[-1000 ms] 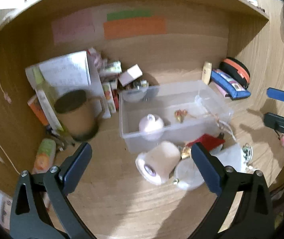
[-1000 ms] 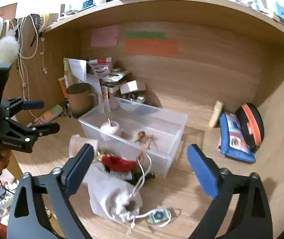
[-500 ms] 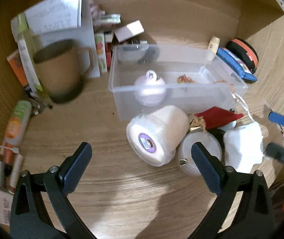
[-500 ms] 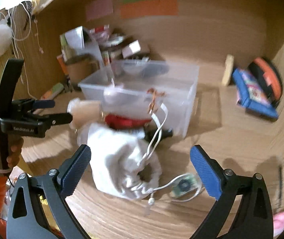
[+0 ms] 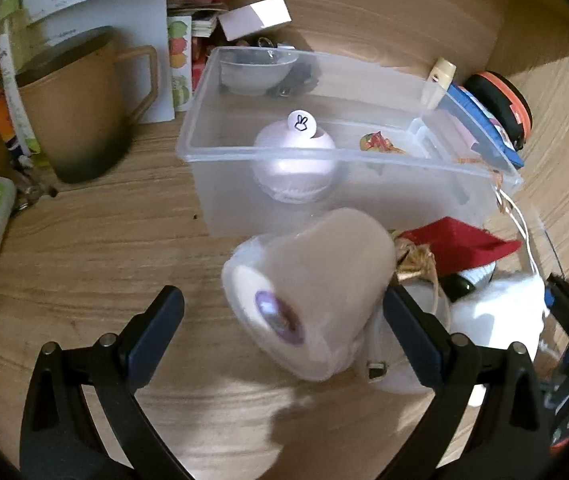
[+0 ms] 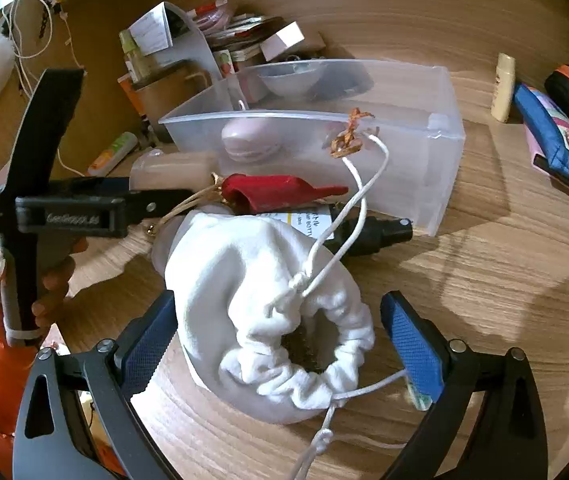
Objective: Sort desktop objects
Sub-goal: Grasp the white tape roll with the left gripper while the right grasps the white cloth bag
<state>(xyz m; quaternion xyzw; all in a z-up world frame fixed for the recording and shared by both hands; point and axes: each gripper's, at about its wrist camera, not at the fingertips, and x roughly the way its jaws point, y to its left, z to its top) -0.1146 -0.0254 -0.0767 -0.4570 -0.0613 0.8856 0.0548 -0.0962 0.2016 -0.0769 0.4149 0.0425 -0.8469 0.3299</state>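
Brown mug (image 5: 80, 108): far left on the counter (image 5: 96, 248), upright, handle turned toward the bin; well apart from both tools.

Left tool (image 5: 282, 318): jaws spread wide and holding nothing; they bracket the paper roll (image 5: 308, 296) without closing on it (the right finger looks to sit just beside the roll's flank; contact cannot be confirmed through the blur).

Paper roll: lies on its side on the counter just in front of the clear bin (image 5: 364, 156), purple-labelled core end toward the camera. It is round and free to roll.

Clear bin: open-topped, centre of the scene; inside it a pale round jar (image 5: 296, 160) with a white cap and a small wrapped sweet (image 5: 376, 142).

Red cloth item (image 6: 276, 192): lies between the bin's front wall and the pouch, beside a black bottle (image 6: 380, 232).

White drawstring pouch (image 6: 272, 296): slumped on the counter, mouth open toward the right wrist camera, its cord (image 6: 356, 196) looped up over the bin rim.

Right tool (image 6: 278, 334): jaws wide apart, empty, one finger on each side of the pouch.

Risk, left side: an off-centre squeeze could push the roll sideways out of the jaws, since only one finger is near it.

Risk, right side: soft cloth may bunch and slip; lifting the pouch could drag the snagged cord and tug the bin or spill the pouch's contents.
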